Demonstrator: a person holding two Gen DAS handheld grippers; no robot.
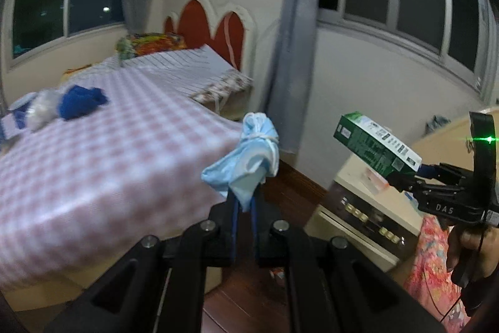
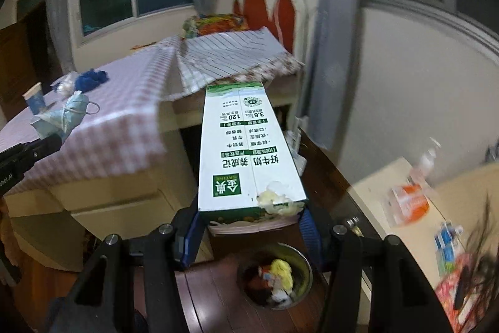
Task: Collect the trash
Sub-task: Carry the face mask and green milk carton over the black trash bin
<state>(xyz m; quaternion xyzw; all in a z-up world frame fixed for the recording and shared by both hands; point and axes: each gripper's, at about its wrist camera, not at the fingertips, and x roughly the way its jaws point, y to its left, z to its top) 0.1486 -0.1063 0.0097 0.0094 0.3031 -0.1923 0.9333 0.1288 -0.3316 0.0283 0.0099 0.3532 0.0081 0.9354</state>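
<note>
Night-dark windows and grey curtains close off the bedroom behind the bed, which wears a pink checked cover. From the left wrist camera we see our left claw clenched on a crumpled blue face mask, which sticks up above the fingertips, in the air off the bed's near corner. On the far left of the bed lie a blue wad of cloth and a pale crumpled bag, touching each other. To the right, our right claw is held by a hand and carries a green milk carton, tilted up and to the left, above a cream desk. A green light glows on that claw's body.

From the right wrist camera we look along the milk carton, which lies lengthwise between the blue pads; the right claw is grasping it by its near end. That end is torn, with pale residue at the corner. Below the claw, on the dark wooden floor, stands a round metal bin with scraps inside. At the left edge, the left claw holds up the face mask before the bed, where a small paper cup stands. The desk at right is blurred, and we cannot tell its clutter apart.
</note>
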